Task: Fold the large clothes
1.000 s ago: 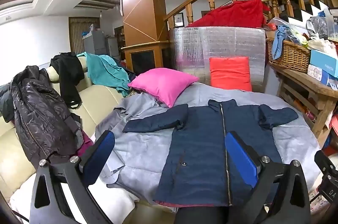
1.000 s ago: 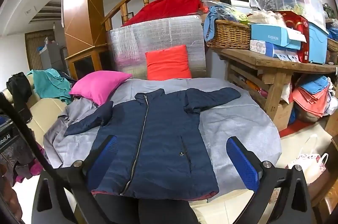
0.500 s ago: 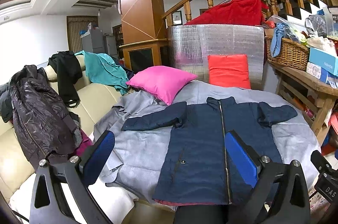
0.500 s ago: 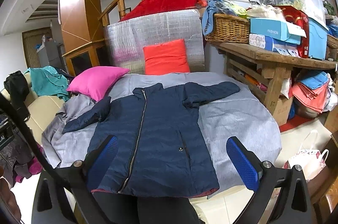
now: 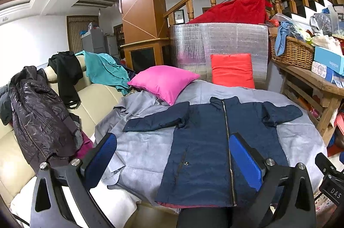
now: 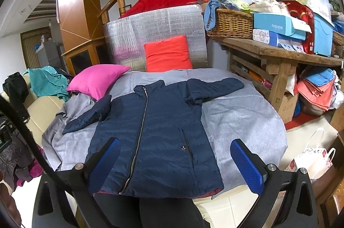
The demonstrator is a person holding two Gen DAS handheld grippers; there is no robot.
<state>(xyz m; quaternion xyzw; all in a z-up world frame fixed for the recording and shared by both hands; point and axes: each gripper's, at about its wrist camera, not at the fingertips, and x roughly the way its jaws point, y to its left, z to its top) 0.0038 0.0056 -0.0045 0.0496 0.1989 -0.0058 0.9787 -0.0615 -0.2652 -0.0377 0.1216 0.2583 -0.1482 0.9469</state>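
Over the near edge of the worktop, both claws hung wide apart, gripping nothing and touching nothing. Between the blue pads of the left claw (image 5: 172, 159) and the right claw (image 6: 175, 163) lay the navy jacket (image 6: 159, 133), zipped, front up, sleeves spread, flat on the grey cloth (image 6: 240, 118), below a pink cushion (image 5: 163, 82).
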